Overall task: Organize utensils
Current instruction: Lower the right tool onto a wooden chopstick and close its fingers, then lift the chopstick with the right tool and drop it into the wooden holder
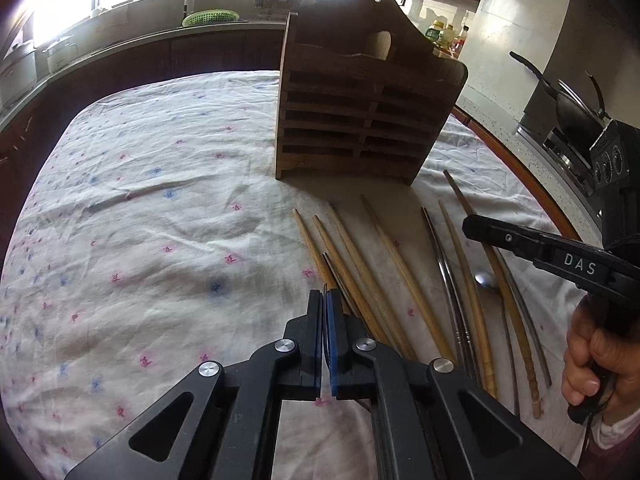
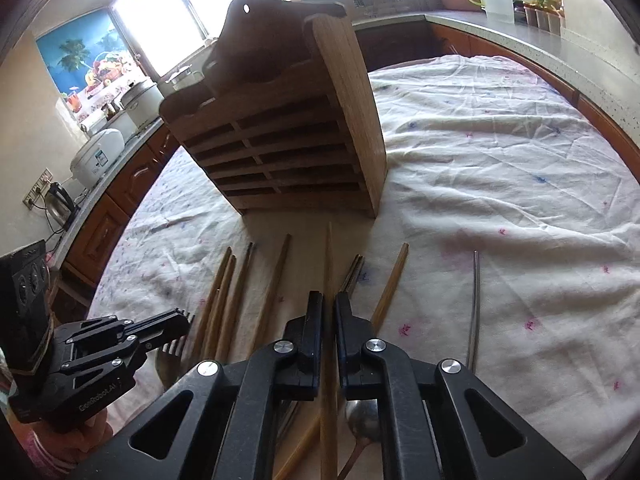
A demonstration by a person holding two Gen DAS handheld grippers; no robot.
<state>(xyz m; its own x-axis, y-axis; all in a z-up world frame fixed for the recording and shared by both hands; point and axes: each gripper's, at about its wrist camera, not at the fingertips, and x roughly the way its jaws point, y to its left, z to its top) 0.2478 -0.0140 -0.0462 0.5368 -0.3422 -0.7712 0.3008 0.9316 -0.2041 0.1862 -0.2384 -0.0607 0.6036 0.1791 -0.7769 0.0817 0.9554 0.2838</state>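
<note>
Right gripper (image 2: 328, 308) fingers clamped on wooden chopstick (image 2: 329, 264); left gripper (image 1: 325, 304) fingers closed on thin metal utensil (image 1: 334, 270). Remaining chopsticks (image 1: 376, 248), spoon (image 1: 486, 280) loose on tabletop (image 1: 160, 208). Beyond: wooden holder (image 1: 360, 120), nearly empty; sorting barely begun.

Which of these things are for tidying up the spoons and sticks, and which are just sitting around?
For the job: wooden holder, chopsticks, spoon, fork, left gripper, right gripper.

Just sitting around: rice cooker, kettle, green basket, wok.
</note>
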